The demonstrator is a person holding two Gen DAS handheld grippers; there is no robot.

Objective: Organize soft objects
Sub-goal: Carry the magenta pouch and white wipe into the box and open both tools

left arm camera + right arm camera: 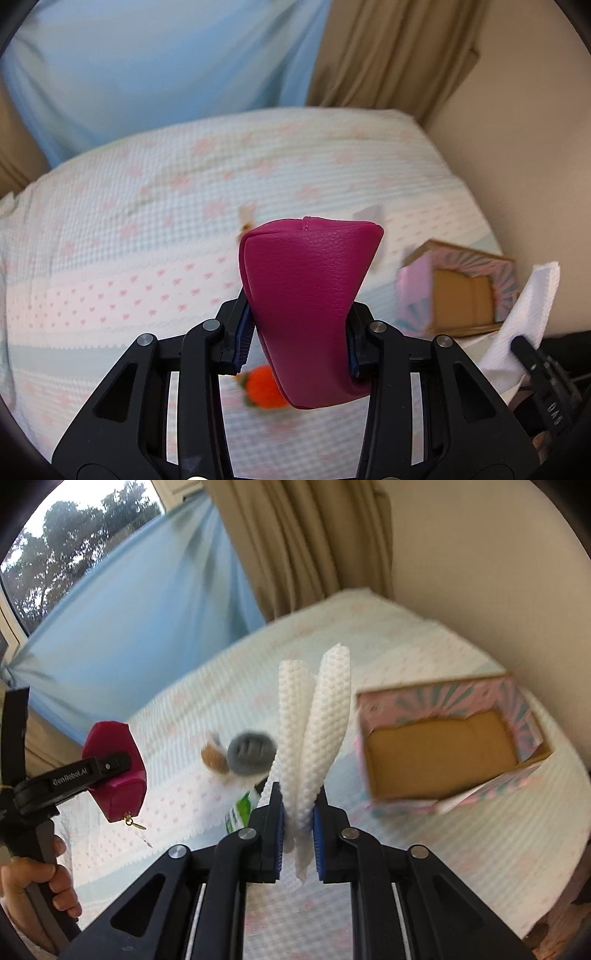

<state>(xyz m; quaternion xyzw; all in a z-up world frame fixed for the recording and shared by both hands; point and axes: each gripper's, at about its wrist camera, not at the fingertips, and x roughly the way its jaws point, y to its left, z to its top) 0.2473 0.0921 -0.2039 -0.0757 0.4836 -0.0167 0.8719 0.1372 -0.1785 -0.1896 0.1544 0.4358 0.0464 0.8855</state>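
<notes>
Clamping a magenta pouch (306,295) between its jaws, the left gripper (299,343) hung above the patterned bedspread (110,229), while the right gripper (298,812) was pinched tight on a folded white textured cloth (314,731) that stood up between its pads. To the right on the bed lay an open cardboard box (443,753) with pink and teal sides, its brown inside bare, and it looked like the likely place for both loads. Other soft things waited on the cover: an orange plush (264,387) under the left tool, and farther off a grey round item (251,753) beside a small tan and white toy (214,758). From here, the pouch seemed the likelier one to slip, since it was held near its narrow lower part and bulged wide above the jaws. The cloth's loose upper folds could catch the box rim and drape outside. With both tools heading for one opening, they might also knock together.
</notes>
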